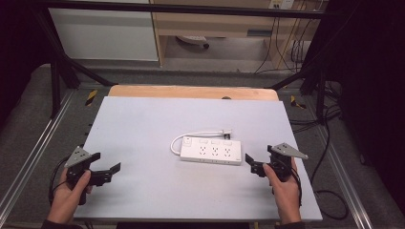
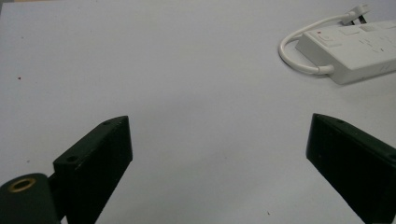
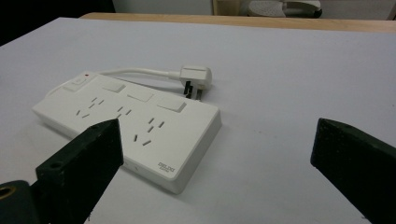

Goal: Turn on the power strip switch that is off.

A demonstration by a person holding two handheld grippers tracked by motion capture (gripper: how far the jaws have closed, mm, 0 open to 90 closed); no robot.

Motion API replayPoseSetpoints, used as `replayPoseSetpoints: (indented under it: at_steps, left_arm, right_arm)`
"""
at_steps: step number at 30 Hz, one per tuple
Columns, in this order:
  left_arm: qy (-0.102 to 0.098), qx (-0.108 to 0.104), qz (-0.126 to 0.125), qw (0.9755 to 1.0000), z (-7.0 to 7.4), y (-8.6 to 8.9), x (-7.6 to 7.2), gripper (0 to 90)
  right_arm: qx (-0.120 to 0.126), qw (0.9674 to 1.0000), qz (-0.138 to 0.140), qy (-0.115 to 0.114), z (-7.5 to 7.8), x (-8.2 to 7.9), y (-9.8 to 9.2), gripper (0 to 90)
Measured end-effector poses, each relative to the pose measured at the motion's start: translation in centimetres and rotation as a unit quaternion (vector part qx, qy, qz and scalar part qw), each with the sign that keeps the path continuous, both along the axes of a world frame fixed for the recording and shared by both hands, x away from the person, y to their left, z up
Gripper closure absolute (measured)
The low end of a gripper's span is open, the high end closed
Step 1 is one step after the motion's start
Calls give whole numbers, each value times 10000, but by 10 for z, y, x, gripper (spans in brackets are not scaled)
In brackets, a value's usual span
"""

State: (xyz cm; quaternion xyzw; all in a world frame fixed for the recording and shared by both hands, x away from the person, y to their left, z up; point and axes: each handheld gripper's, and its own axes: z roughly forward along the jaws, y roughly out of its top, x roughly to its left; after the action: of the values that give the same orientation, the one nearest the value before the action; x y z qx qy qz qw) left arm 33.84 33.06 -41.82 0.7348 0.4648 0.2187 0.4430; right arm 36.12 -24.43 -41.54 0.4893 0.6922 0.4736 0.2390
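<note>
A white power strip (image 1: pixel 210 151) with three sockets and several switches lies flat near the middle of the white tabletop (image 1: pixel 153 119). Its short cord loops round the left end to a plug (image 1: pixel 227 131) lying just behind it. My left gripper (image 1: pixel 106 164) is held low at the table's front left, open and empty, well apart from the strip (image 2: pixel 355 51), which lies ahead and to the right between its spread jaws' line. My right gripper (image 1: pixel 255 163) hovers open just right of the strip's right end (image 3: pixel 135 116). The plug (image 3: pixel 196 77) rests beyond the strip.
The white board sits on a wooden table whose far edge (image 1: pixel 191 91) shows behind it. Black frame posts (image 1: pixel 55 81) stand at both back corners. Cables (image 1: pixel 329 157) trail on the floor at the right. A cabinet (image 1: pixel 105 33) stands behind.
</note>
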Motion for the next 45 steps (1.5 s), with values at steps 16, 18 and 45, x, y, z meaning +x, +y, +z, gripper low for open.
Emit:
replayPoseSetpoints:
  at_steps: [16,18,45]
  left_arm:
    - [20,116,-34,9999,0,-4,-1,70]
    - [75,111,-29,9999,-1,-4,0,70]
    - [67,129,17,9999,-1,-5,0,73]
  right_arm:
    - [-61,9999,-48,111,7,-1,6,38]
    - [-96,9999,-47,81,10,-1,6,39]
    - [-221,9992,323,87,41,27,39,54]
